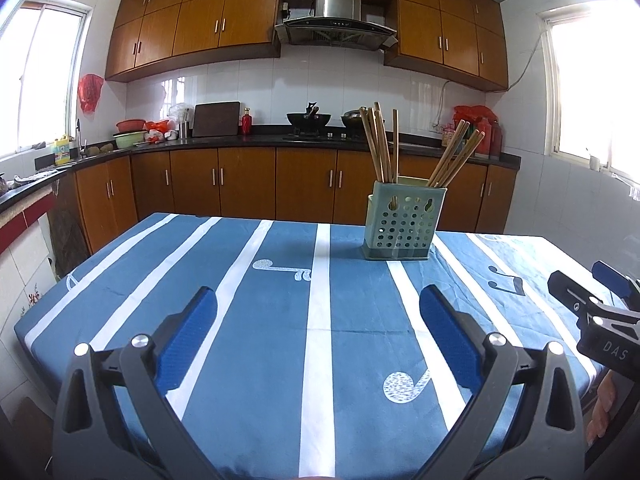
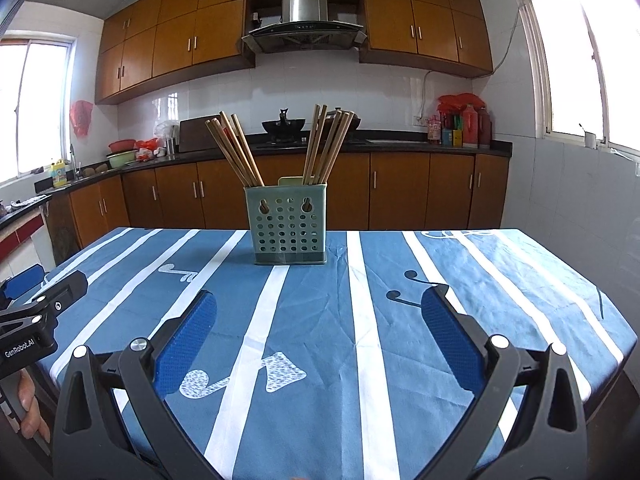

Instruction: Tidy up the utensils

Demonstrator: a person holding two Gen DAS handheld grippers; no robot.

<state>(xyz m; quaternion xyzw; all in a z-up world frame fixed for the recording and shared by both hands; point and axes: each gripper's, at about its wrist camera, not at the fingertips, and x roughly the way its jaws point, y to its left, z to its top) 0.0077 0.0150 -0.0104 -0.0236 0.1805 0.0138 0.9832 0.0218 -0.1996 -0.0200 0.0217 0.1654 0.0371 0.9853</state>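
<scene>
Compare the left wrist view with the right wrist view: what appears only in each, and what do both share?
Only the left wrist view shows the right gripper at its right edge. Only the right wrist view shows the left gripper at its left edge. Both show the green holder with chopsticks standing in two bunches on the blue striped tablecloth, and both grippers open and empty.

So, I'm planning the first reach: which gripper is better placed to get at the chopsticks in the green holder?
Probably the right gripper: open, with the holder almost straight ahead. The left gripper sees it off to its right.
</scene>
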